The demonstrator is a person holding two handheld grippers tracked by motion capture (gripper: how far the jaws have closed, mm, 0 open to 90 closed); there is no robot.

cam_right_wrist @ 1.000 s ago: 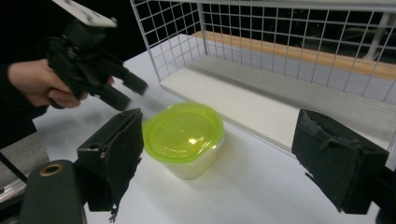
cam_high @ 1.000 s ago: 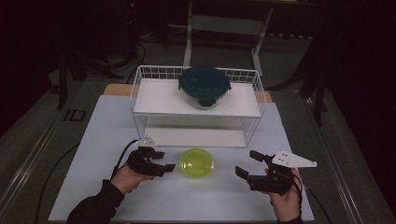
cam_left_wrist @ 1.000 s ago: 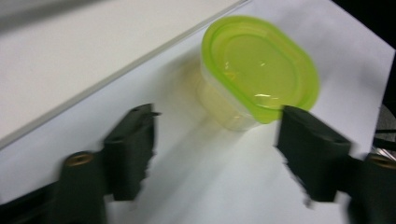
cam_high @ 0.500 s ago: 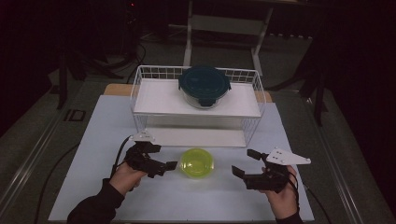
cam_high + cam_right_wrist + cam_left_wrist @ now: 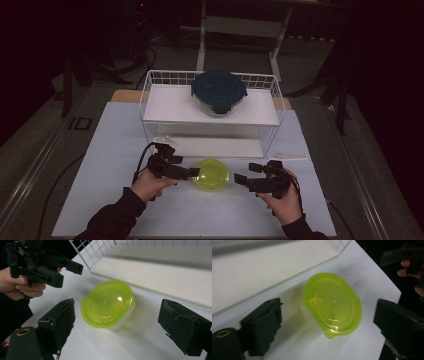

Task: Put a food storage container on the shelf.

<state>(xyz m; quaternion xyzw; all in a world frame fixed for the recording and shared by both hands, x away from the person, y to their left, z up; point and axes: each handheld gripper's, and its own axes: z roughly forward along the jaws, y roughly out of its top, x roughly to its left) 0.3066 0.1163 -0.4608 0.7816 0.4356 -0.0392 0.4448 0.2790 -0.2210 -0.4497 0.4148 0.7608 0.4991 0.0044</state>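
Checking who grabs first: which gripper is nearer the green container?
Left. The left gripper sits at the green container's left edge, jaws open; the right gripper is apart on its right.

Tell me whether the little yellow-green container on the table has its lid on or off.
On. The yellow-green container stands upright on the white table, its domed lid covering the whole rim. Whether anything is inside, I cannot tell.

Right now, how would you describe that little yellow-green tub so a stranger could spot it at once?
Start at the white wire basket at the back of the table. Just in front of it, on the white mat, sits the tub between the two grippers. It is small, see-through, with a bright yellow-green lid, unlike the larger dark-lidded container up in the basket.
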